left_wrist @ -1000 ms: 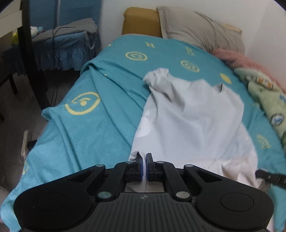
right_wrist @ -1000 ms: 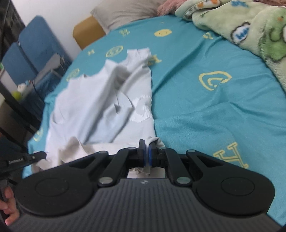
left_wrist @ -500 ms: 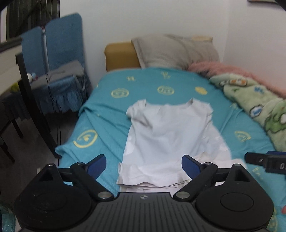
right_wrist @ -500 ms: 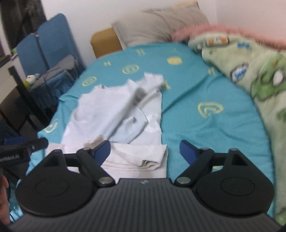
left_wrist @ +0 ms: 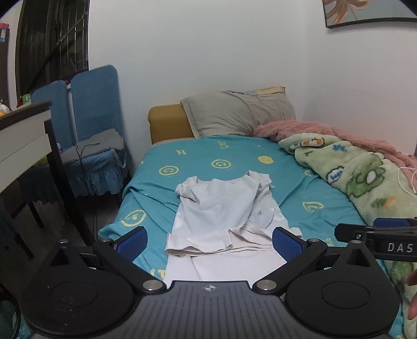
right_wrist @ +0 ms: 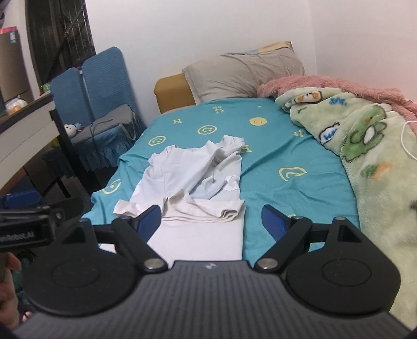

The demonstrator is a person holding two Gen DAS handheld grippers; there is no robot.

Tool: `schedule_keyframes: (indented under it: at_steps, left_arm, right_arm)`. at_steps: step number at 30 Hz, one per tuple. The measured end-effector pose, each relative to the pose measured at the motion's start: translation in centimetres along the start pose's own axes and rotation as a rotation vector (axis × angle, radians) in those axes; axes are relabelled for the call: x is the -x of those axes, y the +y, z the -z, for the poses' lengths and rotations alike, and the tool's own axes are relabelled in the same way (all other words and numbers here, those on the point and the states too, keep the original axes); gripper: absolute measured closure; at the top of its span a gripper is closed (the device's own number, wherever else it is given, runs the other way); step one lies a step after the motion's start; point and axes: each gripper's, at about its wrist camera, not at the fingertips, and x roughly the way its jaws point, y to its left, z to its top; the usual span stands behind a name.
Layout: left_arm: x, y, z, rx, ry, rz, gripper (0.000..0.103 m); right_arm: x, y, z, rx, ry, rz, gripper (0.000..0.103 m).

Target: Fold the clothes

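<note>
Now both tools [left_wrist: 209,241] [right_wrist: 210,219] wide apart; soft wrinkled white shirt [left_wrist: 221,211] flat on bed.

I count one pale T-shirt [left_wrist: 221,208] on the bed [left_wrist: 292,187], its lower half doubled up over itself. There are two grippers, both mine: my left gripper [left_wrist: 209,241] and my right gripper [right_wrist: 209,219], each with two blue-padded fingers spread wide and nothing between them. At the head of the bed I see one grey pillow [left_wrist: 237,114] and one mustard cushion [left_wrist: 169,121]. Along the wall side lie two blankets: one green cartoon blanket [left_wrist: 359,177] and one pink fluffy blanket [left_wrist: 312,130]. Beside the bed stand two blue chairs [left_wrist: 91,104]. One framed picture [left_wrist: 365,11] hangs on the wall. One tabletop [left_wrist: 23,109] shows at the left edge.
</note>
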Motion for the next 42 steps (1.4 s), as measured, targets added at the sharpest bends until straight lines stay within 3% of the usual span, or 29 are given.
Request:
schedule_keyframes:
  at_steps: [7, 16, 20, 27, 33, 38, 42]
  left_arm:
    - [2.1, -0.1, 2.9, -0.027, -0.037, -0.005, 0.000]
    - [-0.4, 0.9, 4.7, 0.036, 0.115, 0.033, 0.000]
    - [-2.9, 1.8, 5.9, 0.101, 0.248, 0.082, 0.000]
    - [-8.4, 4.1, 8.1, 0.364, 0.464, 0.197, 0.000]
    - [-12.7, 6.9, 9.4, 0.611, 0.574, 0.196, 0.000]
    - [-13.2, 8.9, 10.1, 0.776, 0.561, 0.218, 0.001]
    - [-13.7, 10.4, 10.6, 0.883, 0.532, 0.226, 0.003]
  right_arm:
    - [1.9, 0.0, 2.3, -0.024, -0.041, -0.005, 0.018]
    - [1.1, 0.5, 2.7, -0.002, -0.066, 0.053, 0.018]
    - [0.7, -0.3, 2.8, -0.021, -0.048, 0.095, 0.018]
    - [-0.5, -1.0, 3.2, -0.071, 0.013, 0.085, 0.018]
    - [-1.4, -1.5, 3.7, -0.120, 0.053, 0.067, 0.018]
    - [-2.0, -2.4, 4.0, -0.223, 0.098, 0.032, 0.018]
    - [-3.4, -3.4, 5.0, -0.393, 0.173, -0.108, 0.018]
